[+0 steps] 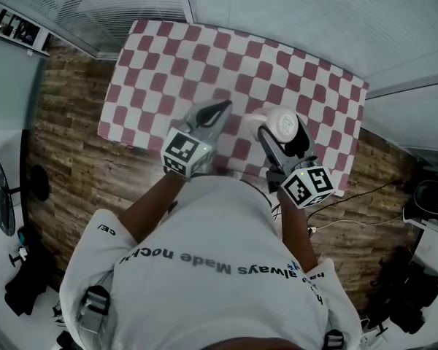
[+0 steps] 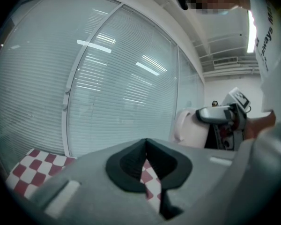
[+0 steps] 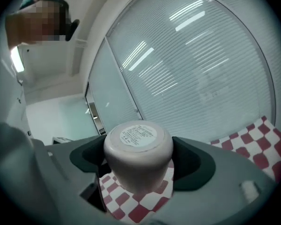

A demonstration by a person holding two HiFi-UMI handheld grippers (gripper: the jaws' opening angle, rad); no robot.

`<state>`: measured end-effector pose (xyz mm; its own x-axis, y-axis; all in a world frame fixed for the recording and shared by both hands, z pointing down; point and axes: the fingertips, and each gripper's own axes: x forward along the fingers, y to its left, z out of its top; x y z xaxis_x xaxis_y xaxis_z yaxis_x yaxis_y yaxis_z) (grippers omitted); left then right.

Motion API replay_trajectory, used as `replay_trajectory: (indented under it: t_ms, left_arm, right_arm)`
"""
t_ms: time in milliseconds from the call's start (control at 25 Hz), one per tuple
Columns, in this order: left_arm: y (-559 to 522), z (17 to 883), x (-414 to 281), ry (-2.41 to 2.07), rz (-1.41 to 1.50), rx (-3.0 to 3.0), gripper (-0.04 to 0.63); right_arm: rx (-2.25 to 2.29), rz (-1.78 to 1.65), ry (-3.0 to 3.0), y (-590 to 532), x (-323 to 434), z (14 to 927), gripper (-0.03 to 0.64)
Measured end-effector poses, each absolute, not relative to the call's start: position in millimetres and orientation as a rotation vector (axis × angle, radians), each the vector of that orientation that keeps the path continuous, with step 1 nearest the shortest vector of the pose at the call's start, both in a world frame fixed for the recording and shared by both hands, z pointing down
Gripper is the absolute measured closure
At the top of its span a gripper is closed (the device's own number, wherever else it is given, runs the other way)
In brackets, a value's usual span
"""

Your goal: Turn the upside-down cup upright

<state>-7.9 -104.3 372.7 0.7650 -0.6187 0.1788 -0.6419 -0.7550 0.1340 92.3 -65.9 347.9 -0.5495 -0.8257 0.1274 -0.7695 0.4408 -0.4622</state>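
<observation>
Cup (image 1: 283, 120) sat in the right gripper (image 1: 285, 134), over the near right part of the checked cloth (image 1: 204, 57). Its base was up, and the round label on the base faced the head camera. The right jaws stood wide apart, with a dark pad pressed on each side of the cup.

In the right gripper view the cup (image 3: 138, 142) filled the gap of the right gripper (image 3: 139, 161). It was tilted, base toward the camera, with red-and-white cloth (image 3: 131, 205) showing under it. Could not tell whether the rim touched the cloth.

The left gripper (image 1: 223, 106) was just left of the cup and apart from it, over the cloth's near middle. Its jaws were closed tip to tip with nothing between them. In the left gripper view, the left gripper (image 2: 145, 143) showed only cloth (image 2: 25, 175) past the closed tips. The cup (image 2: 189, 128) was off to the right with its handle on the left side, and the right gripper's jaw lay across its top.

Blinds (image 2: 122, 78) ran behind the table. Wood floor (image 1: 66, 159) lay around it.
</observation>
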Motion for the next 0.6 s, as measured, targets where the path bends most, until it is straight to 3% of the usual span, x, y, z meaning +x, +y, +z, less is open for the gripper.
replay_trajectory:
  t_ms: [600]
  left_arm:
    - [-105, 379, -8, -0.972, 0.187, 2.757, 0.591]
  right_arm:
    - [-1.055, -1.2, 1.929, -84, 127, 365, 0.183]
